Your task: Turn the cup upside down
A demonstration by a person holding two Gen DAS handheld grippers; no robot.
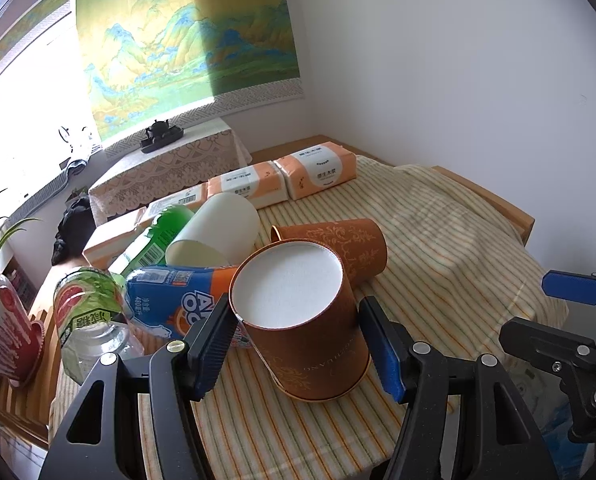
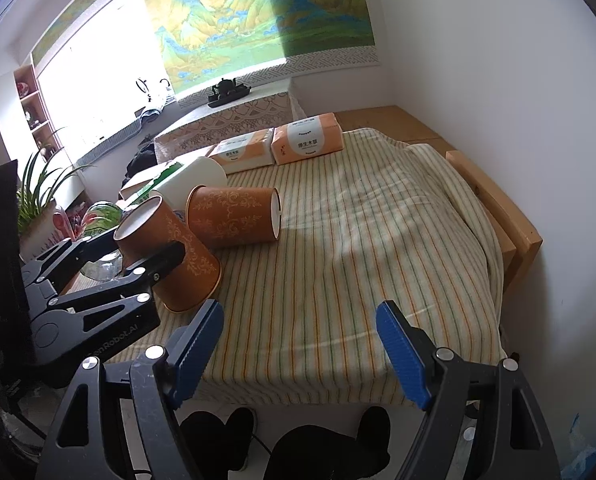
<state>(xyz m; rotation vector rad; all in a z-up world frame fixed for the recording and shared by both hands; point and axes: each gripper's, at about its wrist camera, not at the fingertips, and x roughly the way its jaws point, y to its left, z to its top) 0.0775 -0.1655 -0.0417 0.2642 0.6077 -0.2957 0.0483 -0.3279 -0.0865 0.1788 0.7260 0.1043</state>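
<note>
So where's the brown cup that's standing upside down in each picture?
Left wrist view: the upside-down brown cup sits low in the middle, between the left gripper's blue pads.
Right wrist view: the same cup is at the left, tilted, with the left gripper around it; the right gripper hangs open near the cloth's front edge.
Shared landmark: the brown cup lying on its side just behind it.
</note>
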